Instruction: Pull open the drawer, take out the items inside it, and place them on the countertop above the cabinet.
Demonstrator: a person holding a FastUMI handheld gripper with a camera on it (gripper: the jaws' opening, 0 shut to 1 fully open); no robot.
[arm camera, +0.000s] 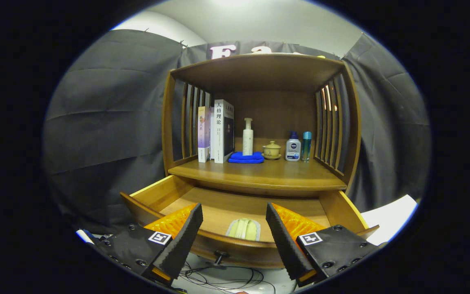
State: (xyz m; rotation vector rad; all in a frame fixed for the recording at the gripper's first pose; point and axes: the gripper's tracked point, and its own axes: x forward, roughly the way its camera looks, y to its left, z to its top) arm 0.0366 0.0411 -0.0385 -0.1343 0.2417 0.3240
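Wooden cabinet (353, 134) with its drawer (235, 245) pulled open toward the hand-held gripper (234, 228), whose fingers stand wide apart and grip nothing, one on each side of the drawer's front rim. Between the fingers, just behind the front wall inside the drawer, lies a pale green item (243, 229), partly hidden by the rim. A dark knob (219, 257) projects from the drawer front below the fingers, with black cables (227, 277) on the floor beneath. Beyond the drawer, the countertop (259, 173) carries, from the left finger's side to the right's: two upright books (218, 131), a white pump bottle (247, 137) standing on a folded blue cloth (246, 158), a small lidded cup (271, 150), a white bottle with a blue cap (293, 147), and a slim teal bottle (307, 145). Slatted side panels flank the countertop.
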